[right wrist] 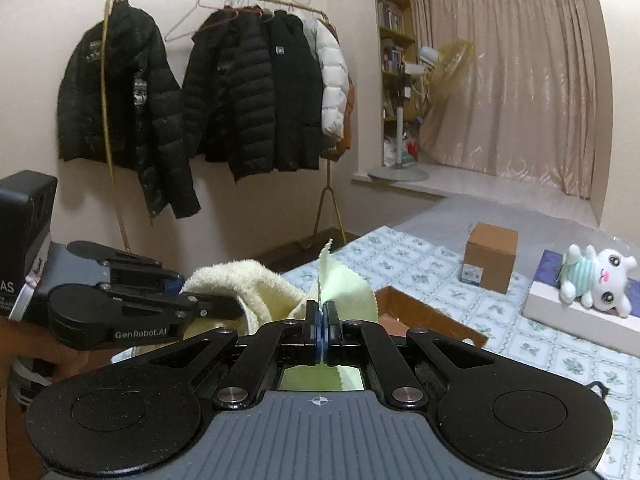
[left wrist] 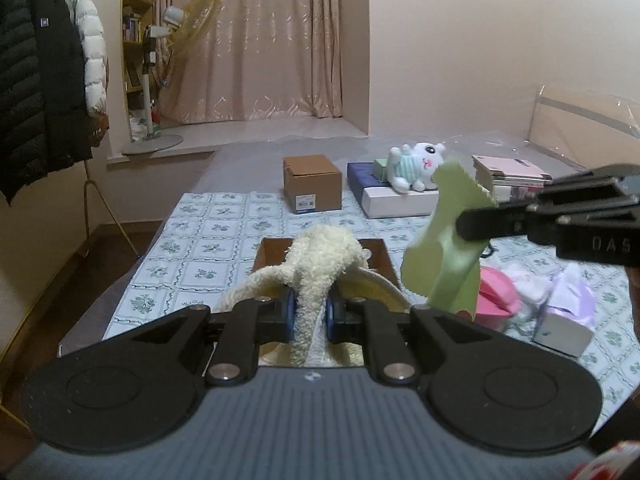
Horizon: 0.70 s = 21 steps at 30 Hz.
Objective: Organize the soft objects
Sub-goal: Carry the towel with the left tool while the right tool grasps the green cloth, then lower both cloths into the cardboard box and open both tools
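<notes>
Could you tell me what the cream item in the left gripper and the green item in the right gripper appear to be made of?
The cream cloth looks like fluffy fleece or terry: nubbly, looped pile, drooping limply. The green cloth looks like thin, smooth microfibre or felt-like fabric: flat matte surface, zigzag-cut edge, folding softly.

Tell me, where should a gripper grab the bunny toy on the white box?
Probably the bunny's round middle, coming straight down from above. It lies on its back across the white box, belly up, with free space over it. The striped body looks narrower than the big head, so the jaws could close across it, and the soft plush should squash a little.
</notes>
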Each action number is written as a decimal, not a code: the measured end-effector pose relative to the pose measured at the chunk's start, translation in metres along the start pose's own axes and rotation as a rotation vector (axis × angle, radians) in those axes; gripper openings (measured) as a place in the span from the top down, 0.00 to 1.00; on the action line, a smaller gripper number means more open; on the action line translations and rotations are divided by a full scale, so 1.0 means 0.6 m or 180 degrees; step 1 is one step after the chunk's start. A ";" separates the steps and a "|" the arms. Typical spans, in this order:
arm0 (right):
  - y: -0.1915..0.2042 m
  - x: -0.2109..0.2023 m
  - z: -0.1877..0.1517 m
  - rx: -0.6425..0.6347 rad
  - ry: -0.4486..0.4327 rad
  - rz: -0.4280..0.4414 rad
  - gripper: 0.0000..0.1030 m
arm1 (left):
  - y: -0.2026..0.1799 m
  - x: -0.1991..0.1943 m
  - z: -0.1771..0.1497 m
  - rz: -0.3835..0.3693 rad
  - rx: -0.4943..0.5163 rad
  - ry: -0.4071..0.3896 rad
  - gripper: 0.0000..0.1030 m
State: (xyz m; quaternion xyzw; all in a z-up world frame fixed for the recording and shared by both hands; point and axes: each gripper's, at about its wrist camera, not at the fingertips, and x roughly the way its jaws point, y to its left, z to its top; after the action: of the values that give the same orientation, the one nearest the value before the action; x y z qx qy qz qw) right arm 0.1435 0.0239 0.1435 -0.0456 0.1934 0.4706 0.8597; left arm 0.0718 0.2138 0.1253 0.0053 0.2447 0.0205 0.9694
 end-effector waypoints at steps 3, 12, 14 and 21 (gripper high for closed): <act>-0.015 0.035 -0.011 0.0084 0.0098 0.0012 0.99 | 0.023 0.033 -0.001 -0.0038 -0.0102 0.0058 0.88; -0.054 0.116 -0.051 0.0268 0.0335 -0.0051 0.99 | 0.056 0.140 -0.028 -0.0130 -0.0206 0.0360 0.87; -0.058 0.130 -0.057 0.0243 0.0355 -0.0058 0.99 | 0.059 0.160 -0.033 -0.0170 -0.0231 0.0412 0.86; -0.070 0.159 -0.069 0.0208 0.0392 -0.0103 0.93 | 0.070 0.204 -0.033 -0.0226 -0.0345 0.0458 0.48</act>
State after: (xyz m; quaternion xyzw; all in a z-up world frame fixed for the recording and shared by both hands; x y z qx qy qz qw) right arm 0.2120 0.0653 0.0650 -0.0494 0.2605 0.4464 0.8547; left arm 0.1684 0.2612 0.0508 -0.0573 0.3123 -0.0004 0.9483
